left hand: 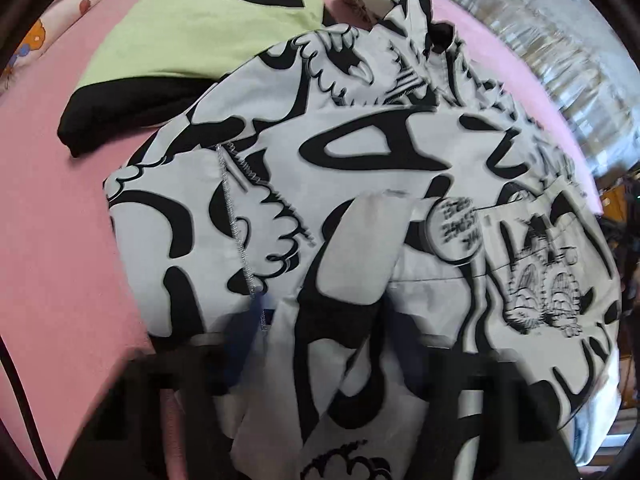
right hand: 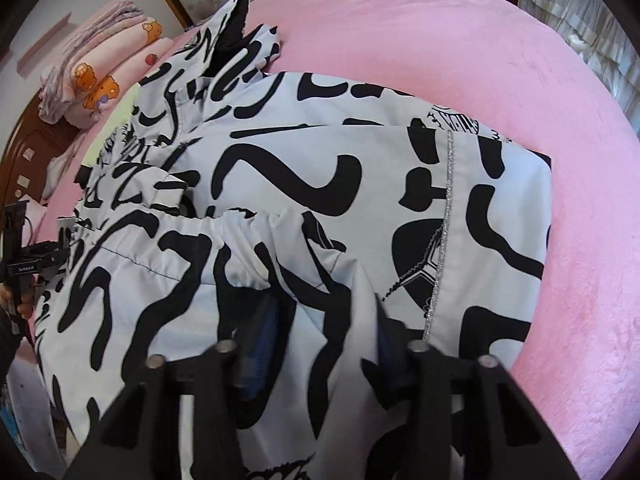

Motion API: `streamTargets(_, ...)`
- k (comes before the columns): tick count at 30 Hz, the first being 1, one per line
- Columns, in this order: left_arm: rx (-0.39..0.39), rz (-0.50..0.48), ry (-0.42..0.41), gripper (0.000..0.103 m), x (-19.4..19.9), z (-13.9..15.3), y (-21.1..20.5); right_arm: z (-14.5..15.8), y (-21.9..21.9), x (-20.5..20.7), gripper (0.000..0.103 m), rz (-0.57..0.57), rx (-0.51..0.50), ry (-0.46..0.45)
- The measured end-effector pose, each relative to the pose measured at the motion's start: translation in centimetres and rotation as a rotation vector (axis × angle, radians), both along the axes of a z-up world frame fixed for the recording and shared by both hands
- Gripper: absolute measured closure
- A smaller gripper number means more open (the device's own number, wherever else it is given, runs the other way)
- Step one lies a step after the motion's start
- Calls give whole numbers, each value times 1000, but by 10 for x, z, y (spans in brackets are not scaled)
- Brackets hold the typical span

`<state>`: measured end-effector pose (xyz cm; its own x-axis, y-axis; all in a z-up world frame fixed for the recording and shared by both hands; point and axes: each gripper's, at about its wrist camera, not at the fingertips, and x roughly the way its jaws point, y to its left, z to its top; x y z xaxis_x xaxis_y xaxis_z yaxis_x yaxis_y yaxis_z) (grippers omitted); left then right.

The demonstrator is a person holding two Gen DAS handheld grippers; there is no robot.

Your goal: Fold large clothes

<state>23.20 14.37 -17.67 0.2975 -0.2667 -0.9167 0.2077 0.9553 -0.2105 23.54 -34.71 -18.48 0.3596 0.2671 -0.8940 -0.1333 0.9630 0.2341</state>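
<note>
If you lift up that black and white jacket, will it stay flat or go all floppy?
Probably floppy: the jacket already lies in soft folds and bunches on the pink bed. It looks smooth, so it may slip between the right gripper pads. The loose sleeve would likely dangle.

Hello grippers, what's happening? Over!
Left gripper and right gripper both shut on the black-and-white jacket. Jacket on pink bed. Green garment alongside, clear.
</note>
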Motion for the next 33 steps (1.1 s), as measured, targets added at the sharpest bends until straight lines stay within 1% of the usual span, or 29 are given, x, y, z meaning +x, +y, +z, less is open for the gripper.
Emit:
streamTargets(1,-7,15,-2,77,-1,2,2,0,1,0,84,-4,-12,1)
streamTargets(2,-8,22,-7,87,-3,4,2,0,2,-2,87,-10,-27,-1)
streamTargets(3,19,35,-26,90,-7,9,1,3,4,-5,95,-15,-53,-12)
streamTargets(4,41,42,-43,91,-12,14,-1,6,8,-9,97,-20,-85,-28)
streamTargets(6,64,64,-84,92,-24,27,-4,17,15,-20,98,-36,-151,-75)
streamTargets(8,77,90,-120,94,-34,42,-7,32,18,-34,99,-60,-181,-131)
streamTargets(11,95,130,-219,96,-52,77,-13,59,13,-54,99,-113,-163,-203)
streamTargets(13,116,158,-314,96,-65,109,-16,83,7,-68,99,-152,-142,-259)
streamTargets(14,121,169,-343,96,-66,119,-18,95,5,-72,99,-168,-140,-287)
streamTargets(15,117,194,-394,96,-70,137,-18,108,3,-75,99,-184,-138,-318)
streamTargets(17,102,234,-458,96,-70,162,-17,130,0,-79,99,-214,-121,-371)
streamTargets(20,127,267,-539,97,-63,185,-20,166,-3,-77,99,-264,-86,-464)
streamTargets(22,147,287,-556,97,-52,188,-24,180,1,-66,99,-282,-98,-516)
streamTargets(23,157,301,-556,97,-42,186,-24,184,2,-56,99,-289,-100,-526)
streamTargets(25,163,329,-543,97,-22,177,-23,185,4,-35,99,-300,-96,-527)
streamTargets(26,165,337,-536,97,-12,171,-25,182,7,-19,99,-302,-109,-526)
streamTargets(28,168,362,-504,97,14,152,-22,171,10,5,99,-307,-140,-515)
streamTargets(30,165,386,-467,97,42,126,-19,152,14,34,99,-312,-168,-487)
streamTargets(33,181,392,-413,97,77,83,-20,115,14,78,99,-334,-189,-407)
